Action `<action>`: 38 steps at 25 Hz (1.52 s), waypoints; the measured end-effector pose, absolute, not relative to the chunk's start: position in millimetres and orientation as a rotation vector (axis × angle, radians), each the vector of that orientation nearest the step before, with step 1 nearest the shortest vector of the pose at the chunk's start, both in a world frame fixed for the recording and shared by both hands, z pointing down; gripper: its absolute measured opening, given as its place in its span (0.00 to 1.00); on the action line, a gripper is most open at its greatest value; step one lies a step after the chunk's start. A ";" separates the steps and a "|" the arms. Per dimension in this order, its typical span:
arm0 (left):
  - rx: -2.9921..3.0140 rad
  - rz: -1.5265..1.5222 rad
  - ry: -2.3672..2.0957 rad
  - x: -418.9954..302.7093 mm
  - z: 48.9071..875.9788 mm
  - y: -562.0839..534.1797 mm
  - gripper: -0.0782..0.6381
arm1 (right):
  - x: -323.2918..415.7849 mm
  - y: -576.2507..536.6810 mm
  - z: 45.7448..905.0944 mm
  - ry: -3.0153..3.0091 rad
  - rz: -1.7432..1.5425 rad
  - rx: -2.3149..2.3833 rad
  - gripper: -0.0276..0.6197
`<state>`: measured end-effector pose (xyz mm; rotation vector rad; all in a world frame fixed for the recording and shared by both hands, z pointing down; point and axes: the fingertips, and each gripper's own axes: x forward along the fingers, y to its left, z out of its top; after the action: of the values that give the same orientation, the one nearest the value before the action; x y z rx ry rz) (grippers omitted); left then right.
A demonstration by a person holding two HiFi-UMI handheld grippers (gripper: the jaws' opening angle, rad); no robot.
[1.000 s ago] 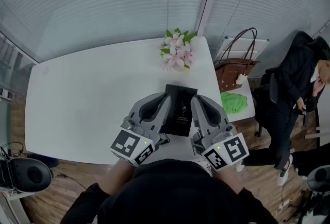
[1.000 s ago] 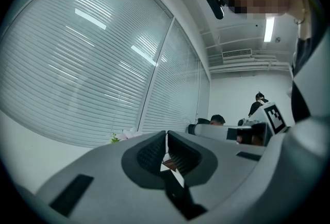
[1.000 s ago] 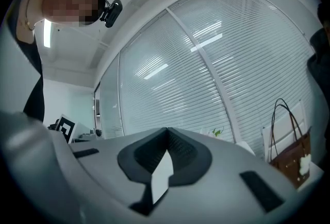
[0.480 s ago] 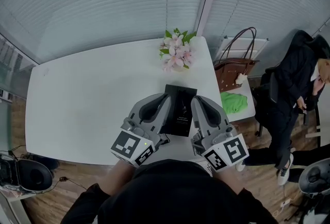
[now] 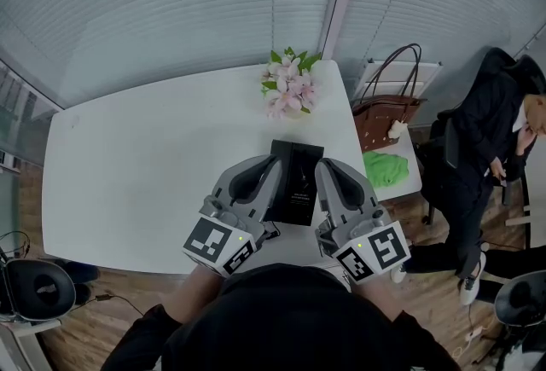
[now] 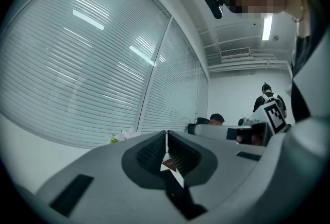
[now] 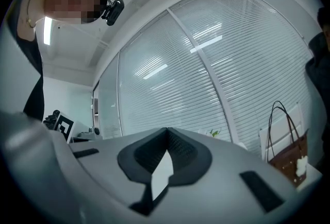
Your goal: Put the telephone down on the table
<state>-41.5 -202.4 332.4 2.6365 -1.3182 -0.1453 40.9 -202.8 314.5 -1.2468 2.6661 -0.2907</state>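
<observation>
Since nothing had shifted over the last second | left gripper [image 5: 273, 163], right gripper [image 5: 324, 166]: jaws fully together, empty | telephone [image 5: 297, 177] lay between them on table [image 5: 128, 165] | task judged done

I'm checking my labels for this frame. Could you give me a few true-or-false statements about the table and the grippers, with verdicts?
1. The telephone lies on the table between the two grippers. True.
2. The left gripper grips the telephone. False: its jaws are shut on nothing.
3. The flowers stand near the table's far edge. True.
4. The right gripper is wide open. False: its jaws are together.
5. The brown handbag stands on the table. False: it sits off the table, to the right.
</observation>
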 end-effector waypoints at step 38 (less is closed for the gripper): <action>2.660 -0.122 -1.317 -42.3 329.8 -197.7 0.14 | 37.4 -194.7 315.6 2.686 -0.264 -1.273 0.05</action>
<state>-42.3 -197.7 329.8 2.6603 -1.3173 -0.1225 37.4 -194.7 315.6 -1.2726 2.6858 -0.2644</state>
